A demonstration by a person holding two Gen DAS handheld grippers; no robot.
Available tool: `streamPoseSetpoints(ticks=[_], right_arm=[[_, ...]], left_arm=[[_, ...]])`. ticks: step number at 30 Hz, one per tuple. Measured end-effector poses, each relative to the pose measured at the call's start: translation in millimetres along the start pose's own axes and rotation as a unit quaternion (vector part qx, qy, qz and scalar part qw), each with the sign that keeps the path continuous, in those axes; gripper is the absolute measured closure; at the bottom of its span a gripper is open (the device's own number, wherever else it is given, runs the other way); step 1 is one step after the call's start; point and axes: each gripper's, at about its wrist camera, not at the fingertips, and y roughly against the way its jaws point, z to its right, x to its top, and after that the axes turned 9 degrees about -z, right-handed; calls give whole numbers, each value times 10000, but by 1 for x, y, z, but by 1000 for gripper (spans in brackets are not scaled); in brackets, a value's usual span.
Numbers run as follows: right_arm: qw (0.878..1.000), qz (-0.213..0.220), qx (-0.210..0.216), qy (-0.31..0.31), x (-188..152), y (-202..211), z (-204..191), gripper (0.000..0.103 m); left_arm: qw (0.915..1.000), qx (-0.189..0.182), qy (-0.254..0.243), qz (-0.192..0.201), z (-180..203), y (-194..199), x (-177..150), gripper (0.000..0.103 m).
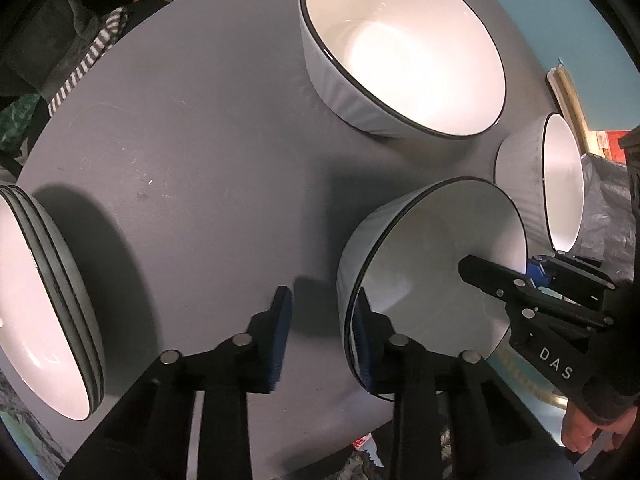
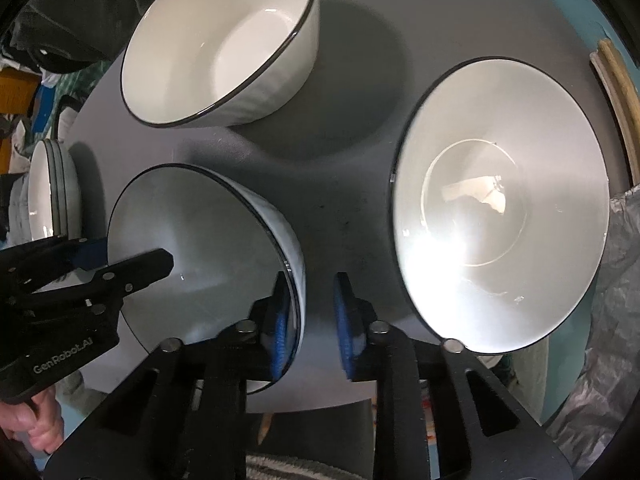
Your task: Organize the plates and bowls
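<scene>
Three white bowls with black rims stand on a round grey table. The near bowl sits at the table's front edge, also in the right wrist view. My left gripper is open, its right finger inside the bowl's left rim and its left finger outside. My right gripper is open, straddling the same bowl's right rim. A far bowl and a right bowl stand apart. A stack of white plates sits at the left.
Clothes and striped fabric lie beyond the table's left edge. A wooden frame leans against the blue wall on the right. Crumpled plastic sheet lies to the right. Bare tabletop lies between plates and bowls.
</scene>
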Motion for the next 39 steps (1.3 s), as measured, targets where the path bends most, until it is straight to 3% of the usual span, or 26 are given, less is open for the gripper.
streamPoseSetpoints(ticks=[4, 9, 17, 18, 34, 39], right_arm=[[9998, 22, -139, 143, -1, -2, -9, 91], [9997, 62, -210, 90, -2, -1, -14, 95], [9999, 23, -144, 34, -1, 5, -12, 95], [9999, 29, -136, 30, 5, 3, -31, 95], [9993, 200, -243, 204, 12, 73, -52, 95], [9990, 321, -241, 214, 14, 94, -51, 95]], left_arm=[[9998, 14, -144, 110, 4, 2, -4, 85], [9996, -152, -224, 122, 8, 3, -5, 87], [9995, -105, -239, 189, 0, 9, -4, 87], [9994, -98, -231, 221, -1, 12, -4, 87], [9965, -53, -384, 739, 20, 78, -22, 87], [9948, -30, -390, 938, 23, 99, -9, 87]])
